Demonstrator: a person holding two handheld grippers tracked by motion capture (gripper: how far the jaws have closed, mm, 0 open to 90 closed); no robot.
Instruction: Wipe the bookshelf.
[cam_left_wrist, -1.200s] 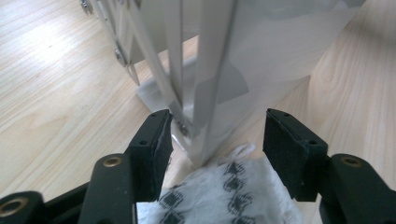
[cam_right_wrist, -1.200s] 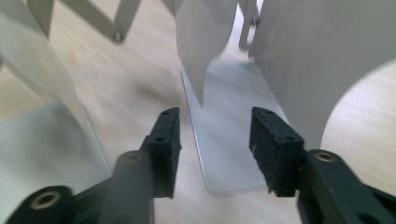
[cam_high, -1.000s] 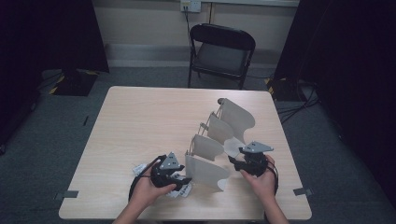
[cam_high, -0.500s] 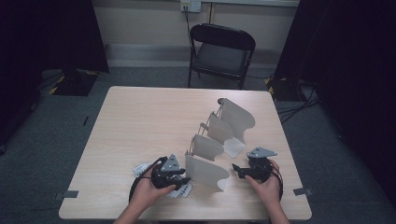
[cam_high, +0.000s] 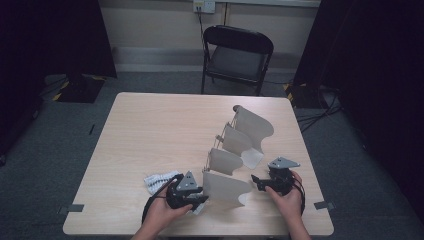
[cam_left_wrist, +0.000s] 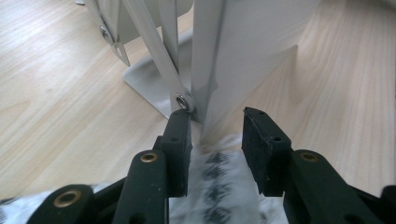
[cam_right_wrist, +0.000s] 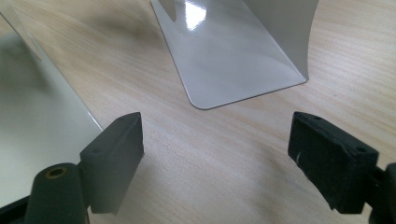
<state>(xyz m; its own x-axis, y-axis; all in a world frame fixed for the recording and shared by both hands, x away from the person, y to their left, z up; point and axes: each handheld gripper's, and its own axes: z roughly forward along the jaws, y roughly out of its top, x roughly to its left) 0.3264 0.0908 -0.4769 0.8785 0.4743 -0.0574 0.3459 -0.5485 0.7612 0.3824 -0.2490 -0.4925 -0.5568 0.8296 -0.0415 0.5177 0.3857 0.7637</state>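
Left gripper (cam_high: 196, 196): sits near the front edge of the tabletop (cam_high: 150, 130), left of the middle, held in the person's left hand (cam_high: 162, 215). Its jaws have just been closing and now stand at a narrow gap. In the left gripper view (cam_left_wrist: 216, 140) the front edge of the rack's nearest panel runs down into that gap; the left pad (cam_left_wrist: 180, 140) lies against the rivet and thin rod at the panel's edge, while the right pad stands a little clear of the sheet. Whether the panel is truly pinched I cannot tell.

Cloth (cam_high: 159, 181): a white piece with dark print, lying on the tabletop under and just behind the left gripper; in the left gripper view it shows between the jaws, below the panel.

Right gripper (cam_high: 261, 184): near the front right corner, in the person's right hand (cam_high: 286, 196), pointing at the rack. Its jaws have just been opening and stand wide apart. In the right gripper view (cam_right_wrist: 217, 154) nothing but bare wood lies between the pads; it holds and touches nothing.

Folding rack (cam_high: 235, 150): four pale curved metal panels joined by thin rods, standing upright in a row from the front edge towards the far right corner, between the two grippers.

Chair (cam_high: 235, 60): black, on the floor beyond the far edge.
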